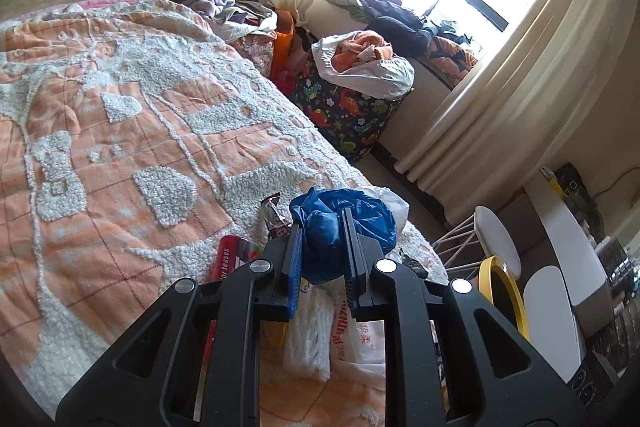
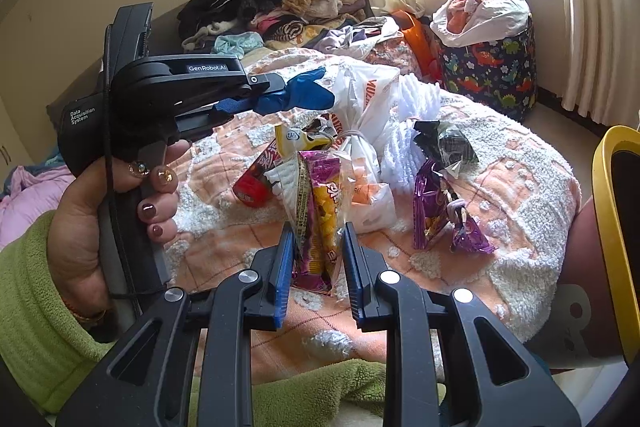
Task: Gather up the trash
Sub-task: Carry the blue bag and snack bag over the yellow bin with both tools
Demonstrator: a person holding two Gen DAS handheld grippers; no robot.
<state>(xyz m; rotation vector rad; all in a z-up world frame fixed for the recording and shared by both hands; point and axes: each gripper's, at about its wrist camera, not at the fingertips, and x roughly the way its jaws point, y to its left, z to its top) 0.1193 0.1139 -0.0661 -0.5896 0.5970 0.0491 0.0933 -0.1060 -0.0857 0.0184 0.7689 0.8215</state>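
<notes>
left gripper (image 1: 322,247) clamps blue bag (image 1: 344,227) | right gripper (image 2: 316,263) half-open, straddling snack wrapper (image 2: 320,211) (contact unclear) | pinch wrapper mid-body, lift straight off bed (image 2: 520,187)

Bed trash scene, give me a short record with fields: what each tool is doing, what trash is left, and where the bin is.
left tool: shut on blue bag, held above the bed
right tool: open, fingers either side of yellow snack bag, not clamped
trash on bed: red can, white bag, purple wrapper, black wrapper
bin: yellow rim at the bed's right edge
contents of bin: cannot tell
</notes>
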